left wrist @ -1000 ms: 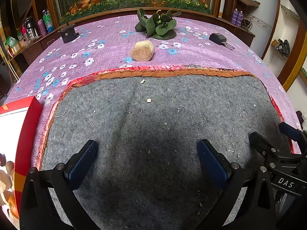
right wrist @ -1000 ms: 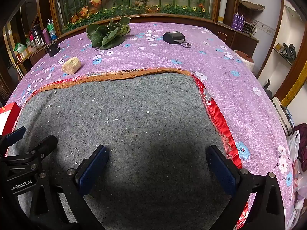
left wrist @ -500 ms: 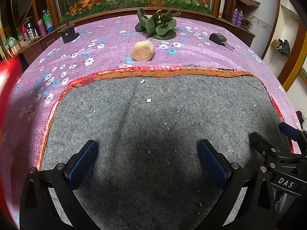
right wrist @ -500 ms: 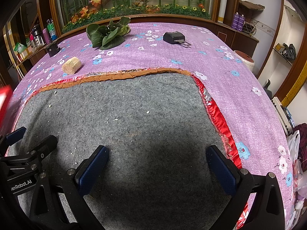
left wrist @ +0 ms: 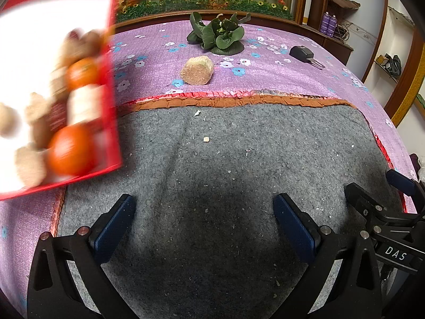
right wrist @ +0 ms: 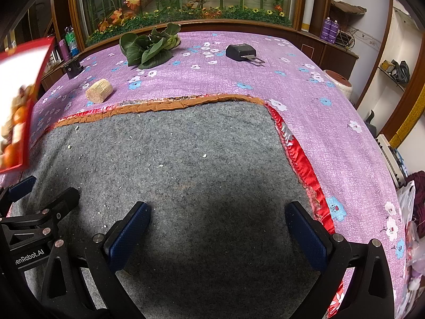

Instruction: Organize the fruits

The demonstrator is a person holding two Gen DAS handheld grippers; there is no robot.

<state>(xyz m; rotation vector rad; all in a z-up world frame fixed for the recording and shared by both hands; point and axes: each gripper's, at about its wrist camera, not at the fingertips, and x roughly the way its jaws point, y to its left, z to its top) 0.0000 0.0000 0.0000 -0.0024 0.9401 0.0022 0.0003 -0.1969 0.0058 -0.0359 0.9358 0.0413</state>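
In the left wrist view we look across a table draped in a purple floral cloth [left wrist: 292, 79], its near part folded back along a red and orange hem to bare a grey felt mat [left wrist: 239, 159] flecked with pale crumbs; behind the table runs a glass case of artificial bamboo and flowers. A red-rimmed white tray [left wrist: 111, 79] fills the upper left, tilted and blurred, and we make out two oranges [left wrist: 70, 152] among pale tan lumps that are too smeared to name; we cannot tell what supports the tray. On the cloth beyond the hem lies a straw-coloured cylinder [left wrist: 197, 70], with a bunch of green leafy vegetable [left wrist: 220, 36] farther back and a black car key [left wrist: 301, 52] to the right. Our left gripper [left wrist: 204, 228] hovers over the felt, its blue pads spread wide and holding nothing. In the right wrist view the same felt [right wrist: 186, 159] lies below our right gripper [right wrist: 217, 231], likewise spread wide and empty, with the left gripper's black frame at the lower left. The tray [right wrist: 39, 61] shows as a blurred sliver at the left edge, the cylinder [right wrist: 99, 94], leaves [right wrist: 148, 47] and key [right wrist: 240, 51] beyond.
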